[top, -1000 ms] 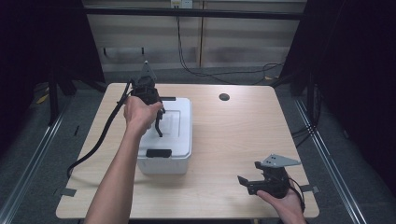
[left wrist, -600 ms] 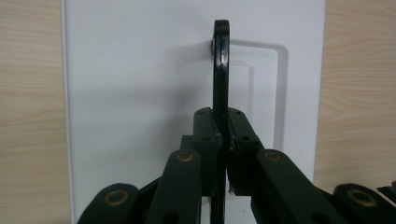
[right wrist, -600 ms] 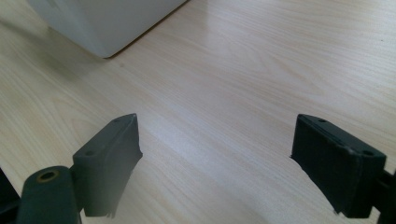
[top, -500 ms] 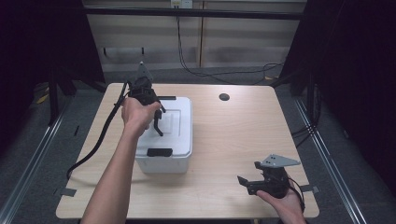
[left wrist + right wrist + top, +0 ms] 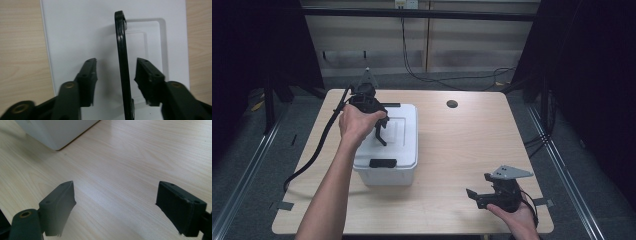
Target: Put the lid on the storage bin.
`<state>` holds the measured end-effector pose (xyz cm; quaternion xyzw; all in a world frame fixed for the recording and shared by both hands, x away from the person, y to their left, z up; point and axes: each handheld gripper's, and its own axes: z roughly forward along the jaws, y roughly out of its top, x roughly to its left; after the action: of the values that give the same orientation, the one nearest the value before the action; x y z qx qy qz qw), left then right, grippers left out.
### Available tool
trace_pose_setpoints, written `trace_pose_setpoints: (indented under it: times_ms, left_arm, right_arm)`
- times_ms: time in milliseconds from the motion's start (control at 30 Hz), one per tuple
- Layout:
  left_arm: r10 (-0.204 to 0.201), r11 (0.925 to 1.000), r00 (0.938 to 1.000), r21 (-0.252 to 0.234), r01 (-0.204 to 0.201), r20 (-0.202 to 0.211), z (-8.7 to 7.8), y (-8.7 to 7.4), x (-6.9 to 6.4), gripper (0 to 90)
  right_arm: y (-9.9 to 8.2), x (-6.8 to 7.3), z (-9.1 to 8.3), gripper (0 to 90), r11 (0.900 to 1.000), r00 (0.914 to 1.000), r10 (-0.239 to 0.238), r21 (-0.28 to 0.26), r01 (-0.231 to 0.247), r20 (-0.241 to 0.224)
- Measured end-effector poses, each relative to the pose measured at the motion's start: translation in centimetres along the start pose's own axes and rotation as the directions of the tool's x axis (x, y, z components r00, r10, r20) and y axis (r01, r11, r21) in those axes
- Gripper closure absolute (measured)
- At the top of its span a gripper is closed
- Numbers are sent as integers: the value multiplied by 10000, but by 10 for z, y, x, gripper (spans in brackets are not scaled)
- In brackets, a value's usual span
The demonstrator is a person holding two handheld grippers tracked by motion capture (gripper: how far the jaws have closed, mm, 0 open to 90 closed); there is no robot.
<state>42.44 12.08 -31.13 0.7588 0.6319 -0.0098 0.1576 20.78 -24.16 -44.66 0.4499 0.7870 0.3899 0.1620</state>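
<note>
- A white plastic storage box (image 5: pixel 388 145) sits on the left half of the wooden table (image 5: pixel 472 145), lid on, with a black latch (image 5: pixel 382 163) clipped at its near end.
- A thin black handle (image 5: pixel 122 62) stands upright from the recess in the white lid (image 5: pixel 75 37), raised so it can be gripped from above.
- The left gripper (image 5: pixel 115 72) hangs over the lid pointing down, its jaws part open astride the handle, one to each side with gaps showing; it grips nothing yet.
- My guess is it's lined up to close on the handle.
- The right gripper (image 5: pixel 484 196) rests low near the table's front right edge, well apart from the box, jaws wide open and empty, probably parked out of the way.
</note>
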Motion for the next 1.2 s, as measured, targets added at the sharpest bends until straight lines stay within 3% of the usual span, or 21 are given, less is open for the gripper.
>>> trace_pose_setpoints:
  times_ms: [67, 100, 133, 167, 300, 400, 433, 533, 600, 733, 833, 1000, 1067, 1133, 1200]
  left_arm:
    - [185, 9997, 9996, -145, -182, 194, -1, 0, 0, 433]
    - [335, 9992, 9982, -218, -325, 499, -2, 0, 2, 401]
    - [335, 9992, 9982, -218, -325, 499, -2, 0, 2, 384]
    - [520, 9986, 9958, -95, -514, 757, -3, 0, 4, 374]
    - [686, 9974, 9923, -293, -659, 1035, -7, -2, 10, 306]
    - [717, 9968, 9925, -412, -679, 990, -10, -3, 12, 234]
    - [1170, 9921, 9866, -578, -1110, 1135, -13, -5, 13, 203]
    - [1380, 9887, 9814, -778, -1285, 1335, -17, -6, 14, 180]
    - [1828, 9801, 9707, -1064, -1674, 1558, -21, -8, 15, 175]
    - [2626, 9612, 9522, -1294, -2438, 1564, -27, -13, 18, 174]
    - [2994, 9462, 9388, -1795, -2692, 1705, -33, -18, 21, 171]
    - [3324, 9334, 9372, -1792, -3108, 1060, -37, -25, 22, 171]
    - [3553, 9231, 9291, -1946, -3317, 1021, -37, -28, 24, 171]
    - [3782, 9142, 9173, -2063, -3488, 1247, -36, -32, 27, 171]
    - [3805, 9134, 9172, -2028, -3528, 1183, -33, -36, 29, 172]
  right_arm:
    - [0, 0, 0, 144, 10000, 10000, -5, 8, 5, 8]
    - [0, 0, 0, 144, 10000, 10000, -10, 10, 10, 12]
    - [0, 0, 0, 144, 10000, 10000, -10, 10, 10, 12]
    - [0, 0, 0, 144, 10000, 10000, 9, 12, -9, 17]
    - [0, 0, 0, 144, 10000, 10000, 3, 36, -3, 20]
    - [0, 0, 0, 144, 10000, 10000, 5, 38, -5, 25]
    - [0, 0, 0, 144, 10000, 10000, 9, 45, -9, 39]
    - [0, 0, 0, 144, 10000, 10000, 39, 31, -39, 36]
    - [0, 0, 0, 144, 10000, 10000, 20, 53, -20, 37]
    - [0, 0, 0, 144, 10000, 10000, 46, 36, -46, 51]
    - [0, 0, 0, 144, 10000, 10000, -7, 63, 6, 51]
    - [0, 0, 0, 144, 10000, 10000, 34, 74, -35, 68]
    - [0, 0, 0, 144, 10000, 10000, 31, 72, -32, 69]
    - [0, 0, 1, 144, 10000, 10000, 10, 73, -11, 71]
    - [0, 0, 1, 144, 10000, 10000, 34, 78, -34, 72]
